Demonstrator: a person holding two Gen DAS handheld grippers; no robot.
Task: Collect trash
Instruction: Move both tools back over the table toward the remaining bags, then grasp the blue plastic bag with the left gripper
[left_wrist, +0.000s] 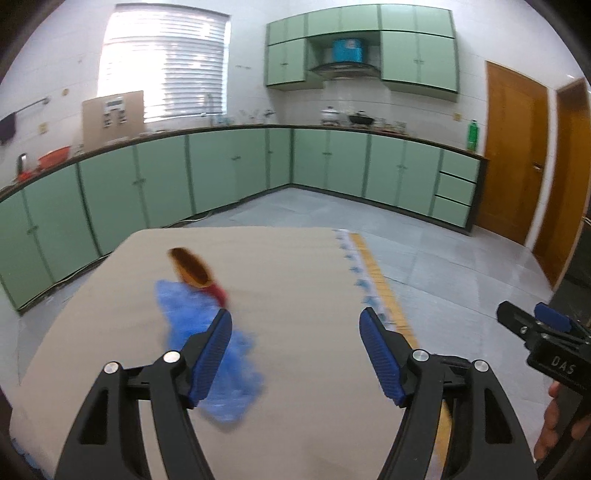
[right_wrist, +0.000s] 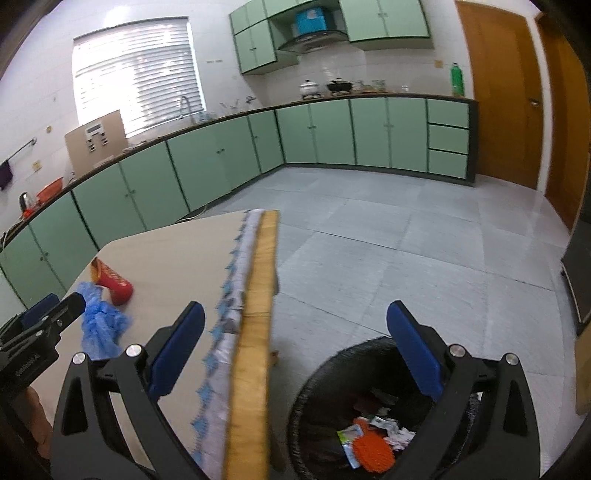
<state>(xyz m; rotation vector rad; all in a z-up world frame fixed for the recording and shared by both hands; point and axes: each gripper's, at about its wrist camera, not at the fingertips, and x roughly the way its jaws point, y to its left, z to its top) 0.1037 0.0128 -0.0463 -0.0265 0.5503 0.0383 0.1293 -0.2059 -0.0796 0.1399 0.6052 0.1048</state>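
A crumpled blue plastic bag (left_wrist: 221, 354) lies on the beige table (left_wrist: 288, 280), with a red snack tube (left_wrist: 195, 271) on its side just beyond it. My left gripper (left_wrist: 295, 325) hovers open over the table; the bag sits under its left finger, untouched. In the right wrist view the bag (right_wrist: 101, 325) and the tube (right_wrist: 110, 282) lie at the left. My right gripper (right_wrist: 295, 325) stands wide open and holds nothing, out past the table's right edge above a black bin (right_wrist: 317, 410) on the floor. In the bin lie an orange piece (right_wrist: 369, 452) and paper scraps.
The table's right edge carries a patterned cloth border (right_wrist: 236, 295) and a yellow wooden side (right_wrist: 258, 314). Green cabinets (left_wrist: 221, 173) run along the walls behind, over a grey tiled floor (right_wrist: 406, 251). A wooden door (left_wrist: 513, 151) is at the right. A hand (left_wrist: 554, 417) holds the right gripper.
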